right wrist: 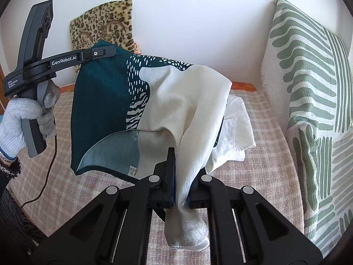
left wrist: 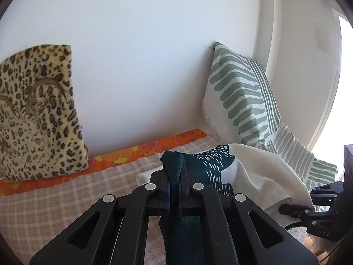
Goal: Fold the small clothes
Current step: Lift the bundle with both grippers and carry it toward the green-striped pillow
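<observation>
Both tools clamp cloth – white garment (half hidden) behind

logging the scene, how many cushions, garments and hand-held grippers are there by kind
cushions: 3 (leopard-print cushion, upright green-striped cushion, second green-striped cushion lying lower)
garments: 2 (teal and cream garment, white garment)
hand-held grippers: 2 (left, right)
total: 7

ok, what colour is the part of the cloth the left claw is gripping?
Dark teal, on the cloth; best seen in the right wrist view.
</observation>
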Available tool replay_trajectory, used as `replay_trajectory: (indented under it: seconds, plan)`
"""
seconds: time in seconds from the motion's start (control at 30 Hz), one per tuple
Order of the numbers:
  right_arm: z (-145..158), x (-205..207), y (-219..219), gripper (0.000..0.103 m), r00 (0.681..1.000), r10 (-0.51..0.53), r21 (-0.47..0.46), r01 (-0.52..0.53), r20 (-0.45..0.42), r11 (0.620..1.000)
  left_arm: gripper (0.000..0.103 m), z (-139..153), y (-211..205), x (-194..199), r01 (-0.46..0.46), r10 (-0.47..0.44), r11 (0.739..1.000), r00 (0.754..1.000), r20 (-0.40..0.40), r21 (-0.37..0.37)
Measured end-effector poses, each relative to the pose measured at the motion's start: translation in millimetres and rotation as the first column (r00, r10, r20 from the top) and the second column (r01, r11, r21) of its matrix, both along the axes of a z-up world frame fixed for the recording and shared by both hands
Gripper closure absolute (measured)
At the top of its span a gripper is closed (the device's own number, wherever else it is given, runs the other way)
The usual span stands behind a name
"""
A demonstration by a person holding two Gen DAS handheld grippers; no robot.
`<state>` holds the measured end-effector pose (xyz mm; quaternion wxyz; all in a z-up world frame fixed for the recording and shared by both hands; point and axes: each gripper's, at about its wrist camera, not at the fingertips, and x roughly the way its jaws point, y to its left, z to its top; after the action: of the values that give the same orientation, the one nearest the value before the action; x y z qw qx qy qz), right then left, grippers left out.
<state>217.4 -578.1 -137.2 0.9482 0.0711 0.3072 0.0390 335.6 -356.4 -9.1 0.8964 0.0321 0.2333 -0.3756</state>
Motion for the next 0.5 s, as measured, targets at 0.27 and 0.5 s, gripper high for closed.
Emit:
replay_trajectory:
  seconds: [0.27, 0.5]
  plan:
    - [-8, 30, -53, 0.095, 0.999, -0.032, -0.019, 0.032, 0.005, 0.999, 0.1, -2, -54, 29, 0.008, -0.008, 1.0, 1.0, 0.015, 0.013]
    - [-26, 65, -77, 0.095, 1.0, -0.017, -0.016, 0.017, -0.005, 1.0, 0.1, -21, -79, 56, -0.014, 0.014, 0.999, 1.0, 0.003, 0.039]
